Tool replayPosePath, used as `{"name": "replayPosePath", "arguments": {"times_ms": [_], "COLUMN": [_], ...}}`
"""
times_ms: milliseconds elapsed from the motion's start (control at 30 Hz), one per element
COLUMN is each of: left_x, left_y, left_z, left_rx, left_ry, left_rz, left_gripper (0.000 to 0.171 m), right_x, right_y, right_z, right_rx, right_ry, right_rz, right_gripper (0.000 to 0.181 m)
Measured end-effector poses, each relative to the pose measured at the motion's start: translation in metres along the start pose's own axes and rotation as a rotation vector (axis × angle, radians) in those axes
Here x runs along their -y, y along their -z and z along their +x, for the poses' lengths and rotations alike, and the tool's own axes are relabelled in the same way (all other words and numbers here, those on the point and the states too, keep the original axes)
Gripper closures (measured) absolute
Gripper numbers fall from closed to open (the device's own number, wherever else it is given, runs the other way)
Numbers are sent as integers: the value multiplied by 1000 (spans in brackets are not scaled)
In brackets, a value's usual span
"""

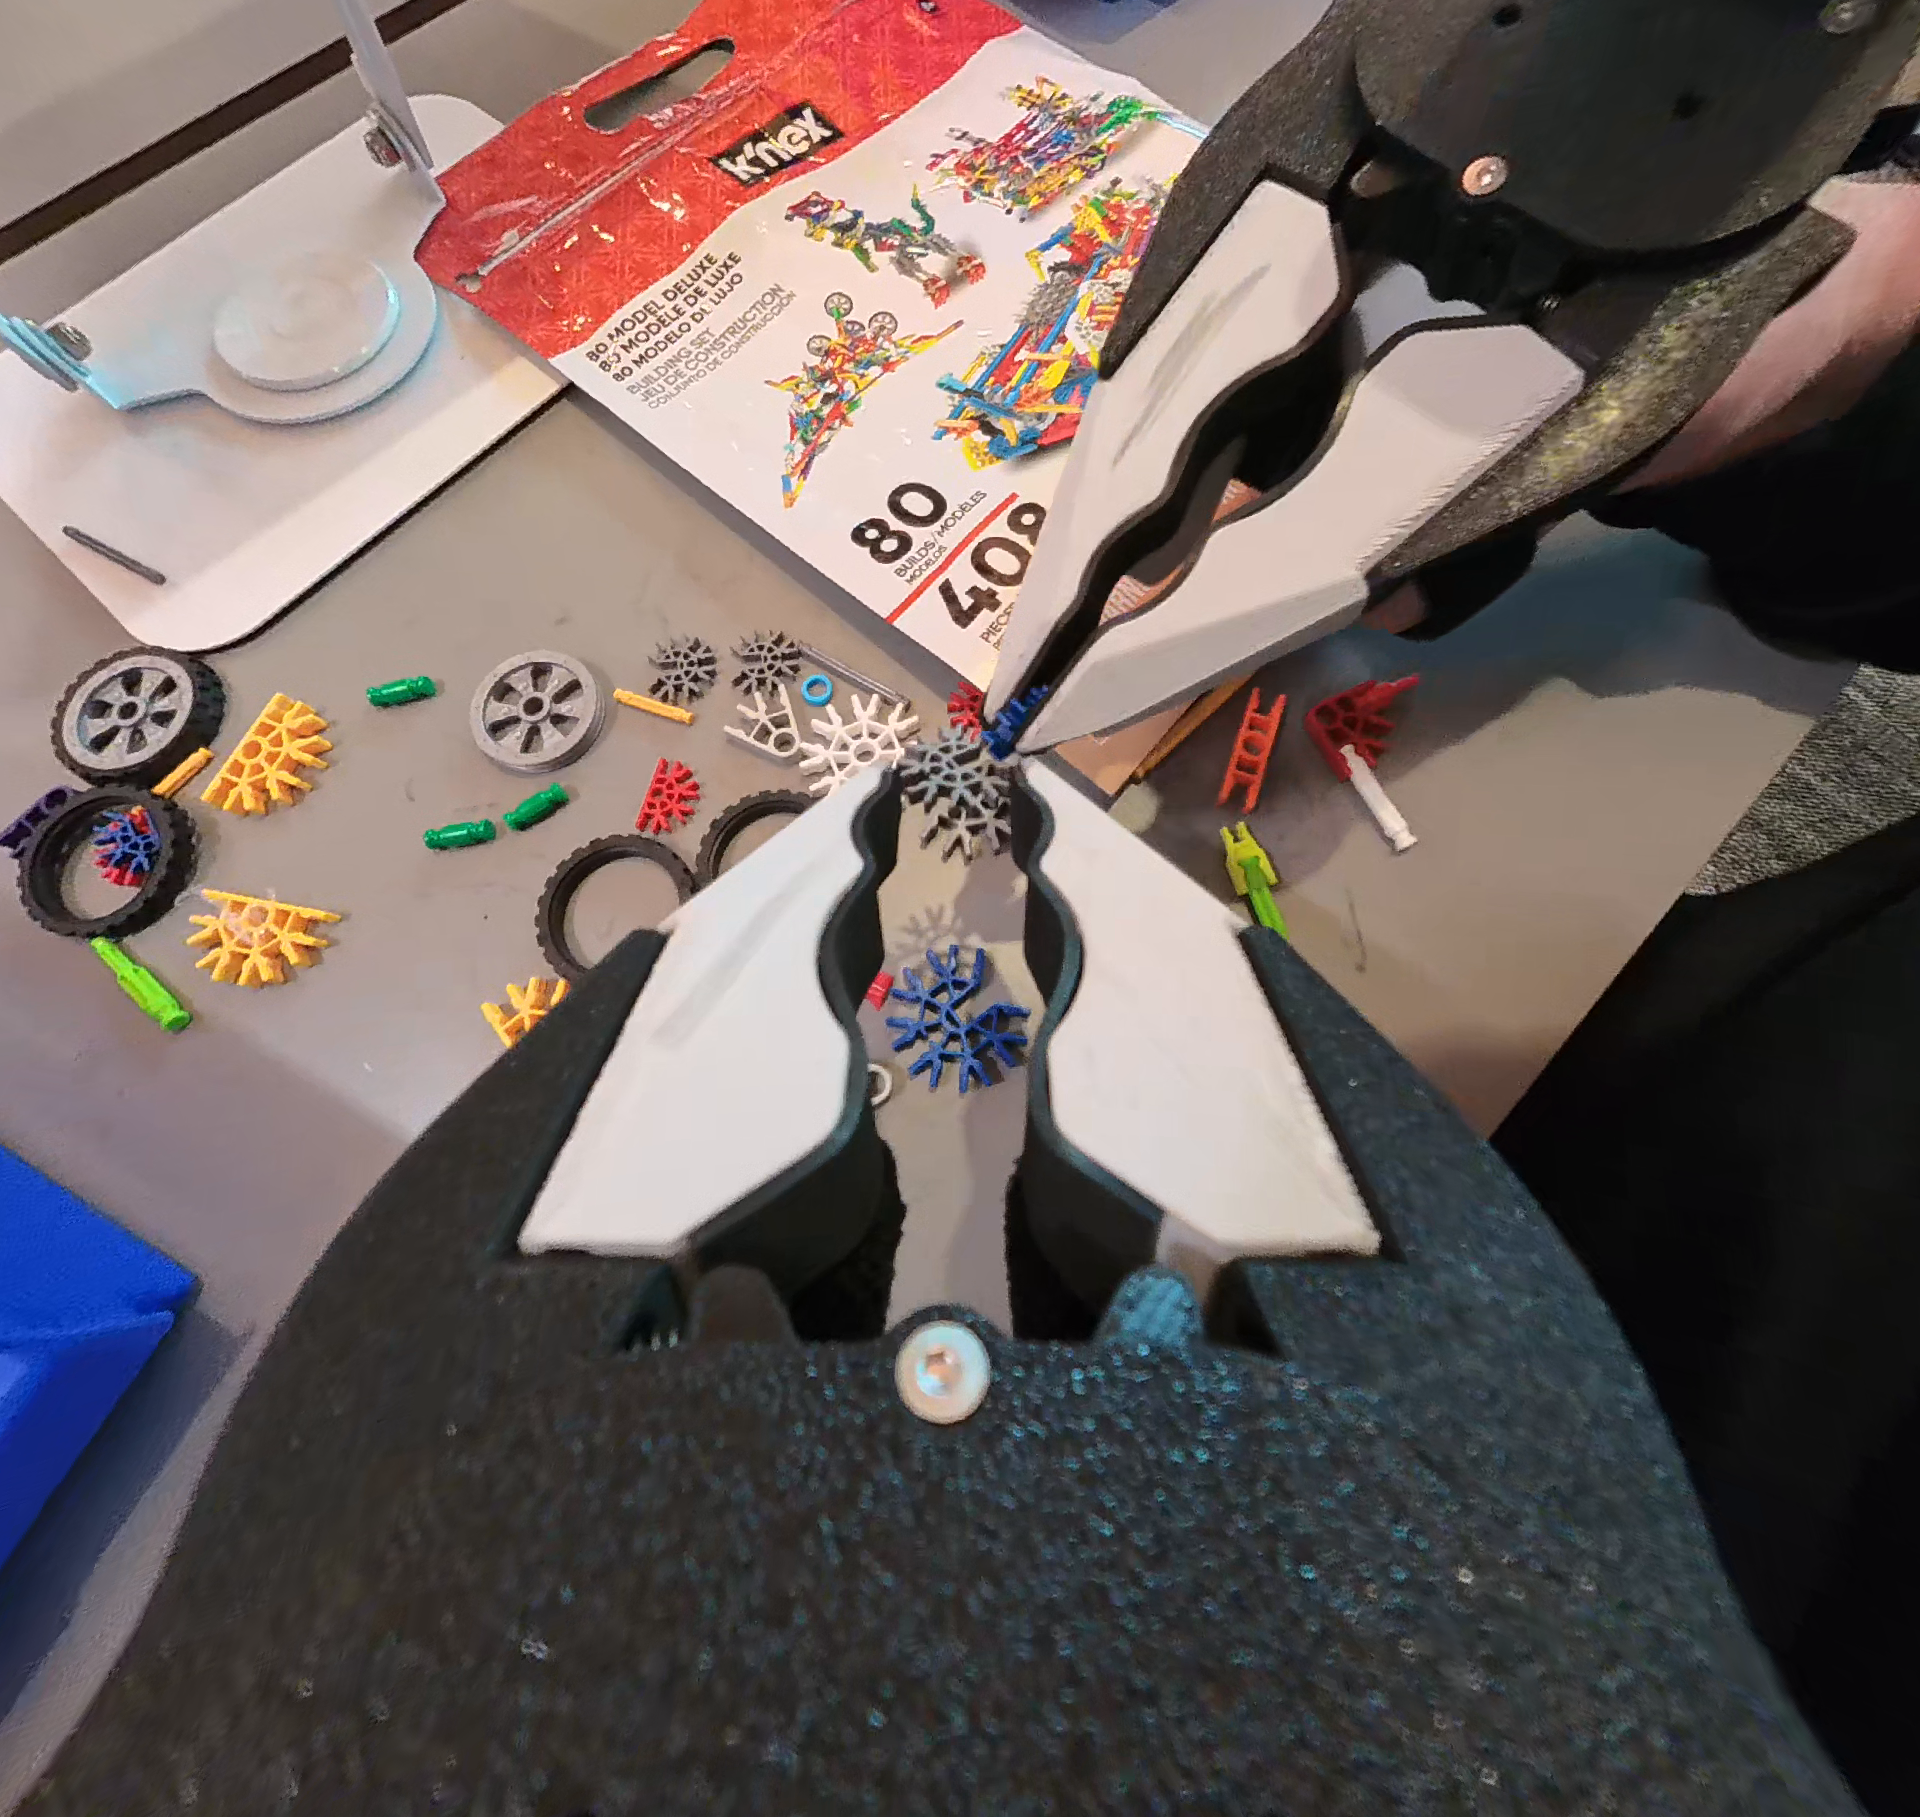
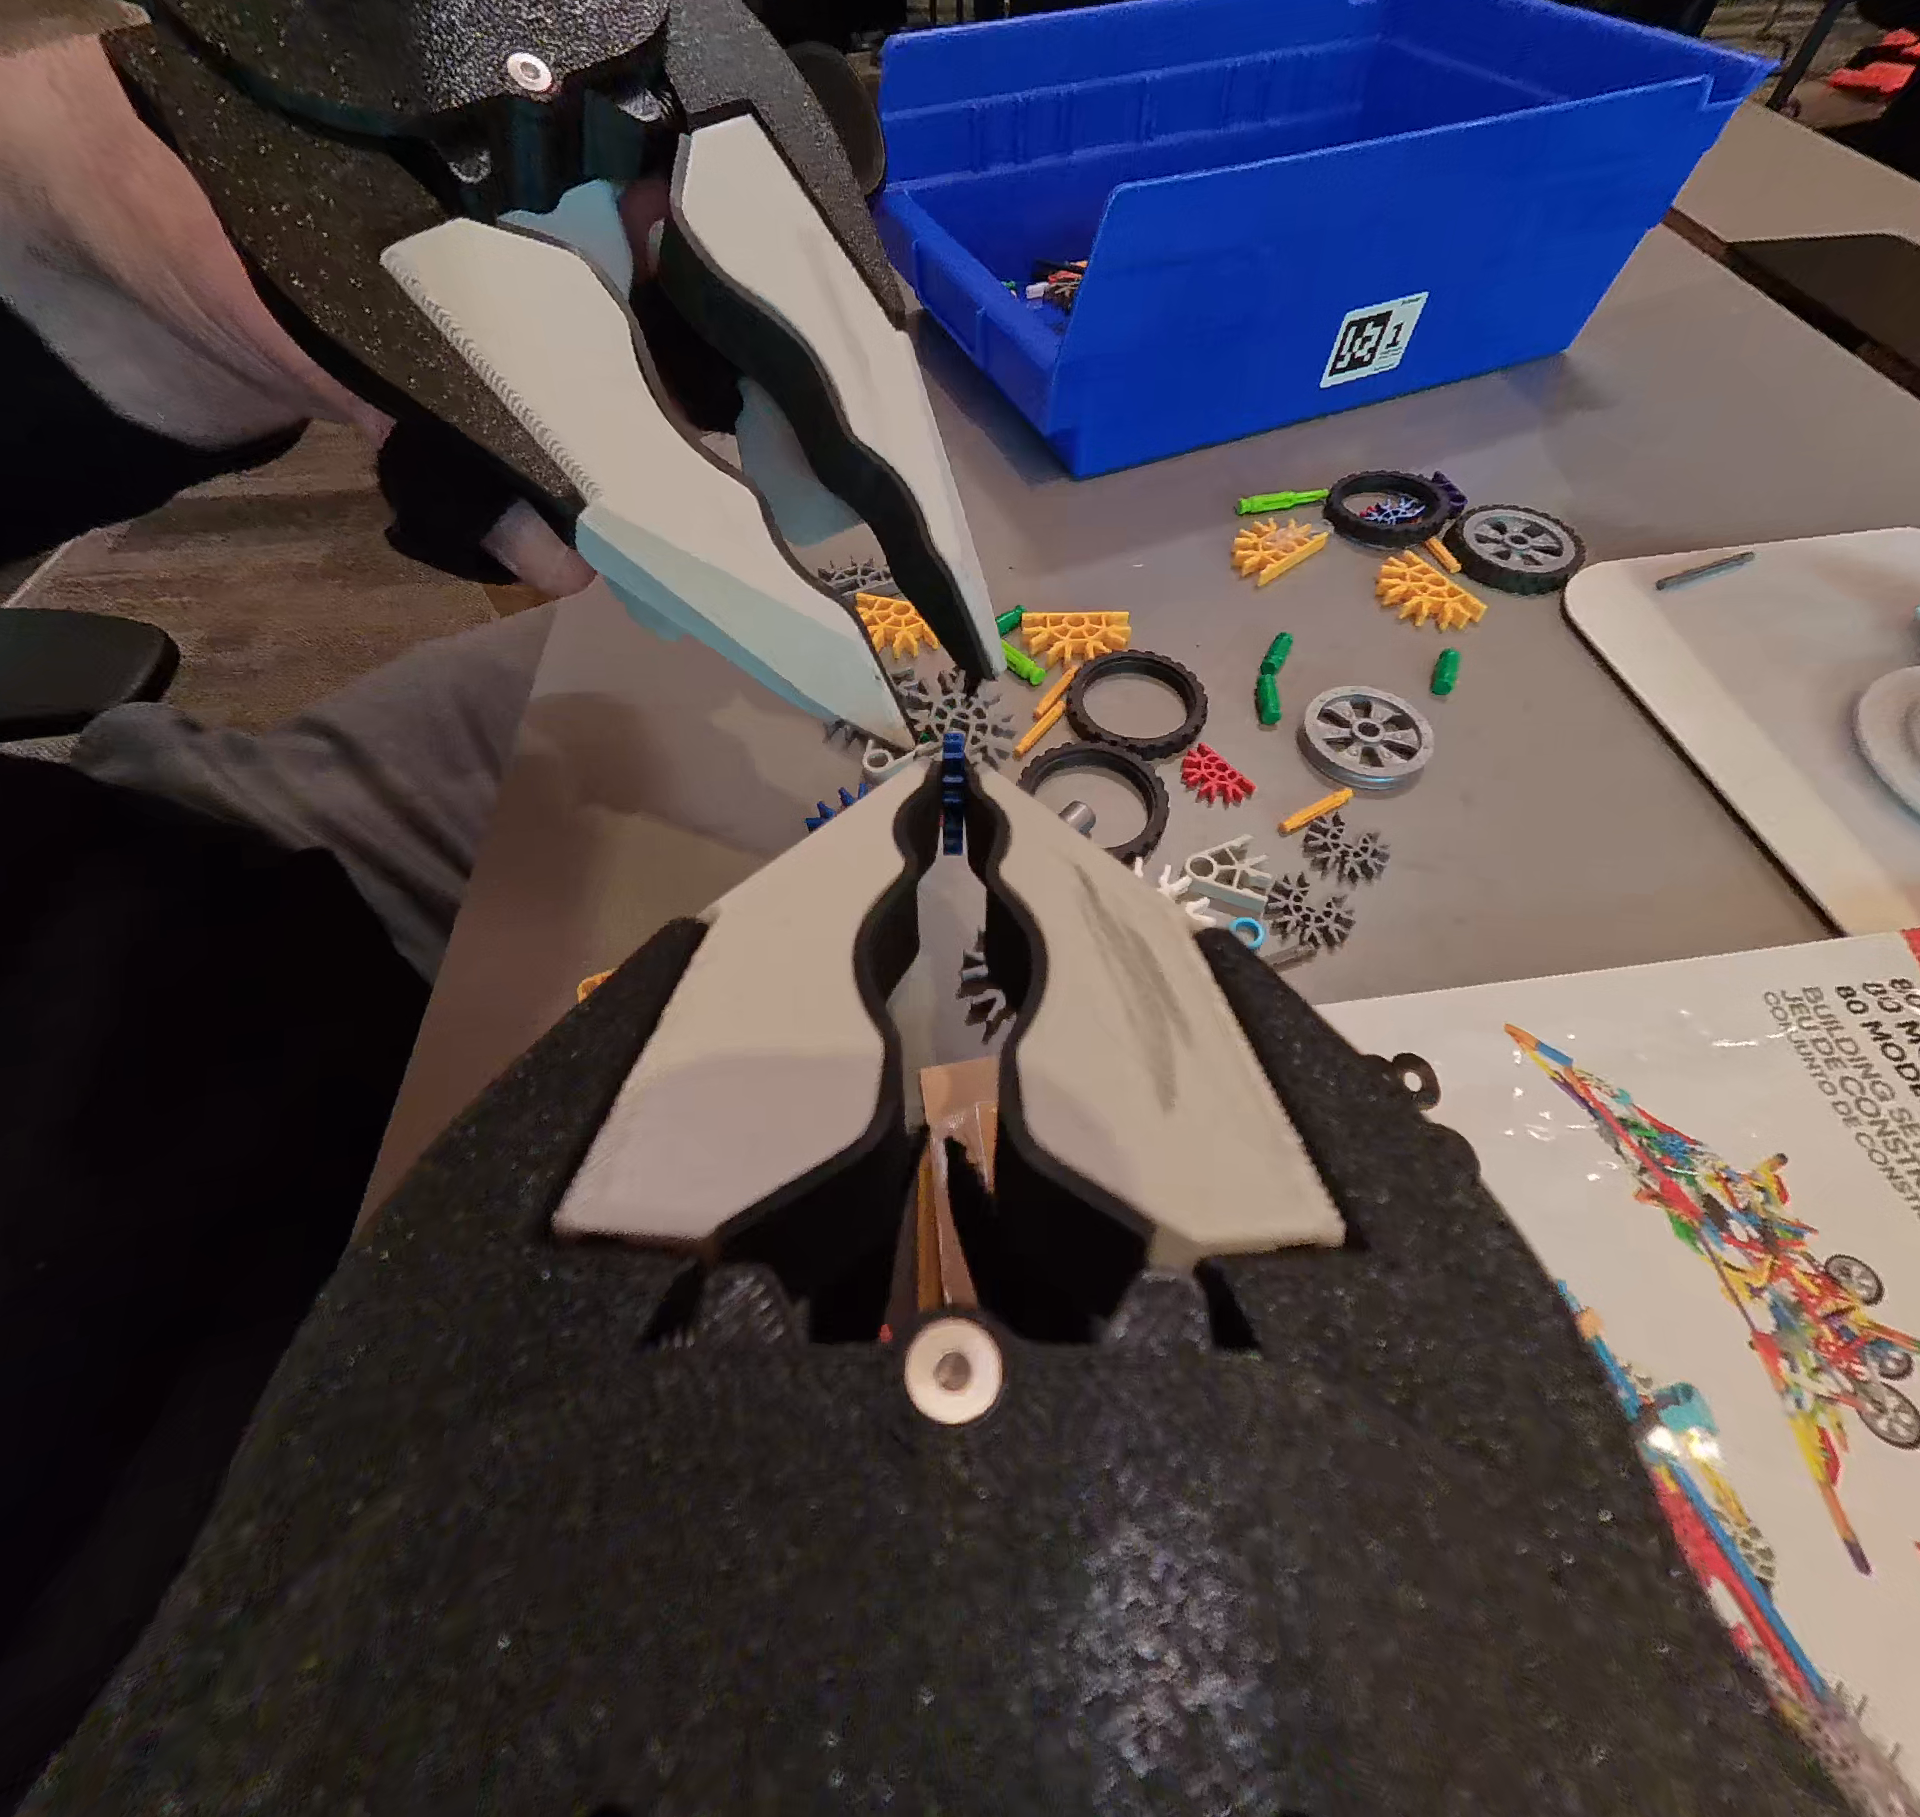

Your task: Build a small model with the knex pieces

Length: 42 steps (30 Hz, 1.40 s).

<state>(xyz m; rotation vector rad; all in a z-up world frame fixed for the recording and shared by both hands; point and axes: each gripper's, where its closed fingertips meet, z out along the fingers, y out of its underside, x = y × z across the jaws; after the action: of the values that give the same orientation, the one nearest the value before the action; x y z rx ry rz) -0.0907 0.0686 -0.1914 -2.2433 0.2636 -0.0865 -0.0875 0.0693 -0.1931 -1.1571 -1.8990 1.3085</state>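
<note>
loose toy parts [image 1: 260, 759] around both loaded grippers [image 1: 956, 780]

Grey snowflake connector [image 1: 954, 793], blue snowflake connector [image 2: 952, 793], yellow fan connectors [image 1: 268, 755], green rods [image 1: 459, 834], blue bin [image 2: 1299, 209]

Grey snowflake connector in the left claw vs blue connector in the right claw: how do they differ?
Colour: the grey snowflake connector is grey, the blue connector blue. Pose: in the right wrist view the grey one shows its full spoked face, while the blue one stands edge-on. Holder: the left claw grips the grey one, the right claw the blue. Both are spoked building-toy connectors, held tip to tip above the table.
</note>
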Motion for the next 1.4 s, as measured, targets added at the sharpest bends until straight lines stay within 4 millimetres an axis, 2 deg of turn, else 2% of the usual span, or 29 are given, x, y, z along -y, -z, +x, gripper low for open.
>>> {"name": "replayPosePath", "arguments": {"times_ms": [300,533,800,1200,1400], "left_x": [-1,-1,7,17,21], "left_y": [-1,-1,6,19,21], "left_z": [0,-1,-2,-2,-4], "left_rx": [37,68,90,87,130], "left_ry": [43,77,99,194,211], "left_rz": [54,100,184,358,436], "left_gripper": [154,155,155,155,155], "right_x": [3,1,4,21,23], "right_y": [-2,-4,-2,3,2], "right_z": [0,-1,-2,-7,-7], "right_rx": [57,69,118,235,237], "right_ry": [-170,-200,-289,-468,-483], "right_rz": [43,37,69,191,210], "right_gripper": [179,180,179,179,179]}}
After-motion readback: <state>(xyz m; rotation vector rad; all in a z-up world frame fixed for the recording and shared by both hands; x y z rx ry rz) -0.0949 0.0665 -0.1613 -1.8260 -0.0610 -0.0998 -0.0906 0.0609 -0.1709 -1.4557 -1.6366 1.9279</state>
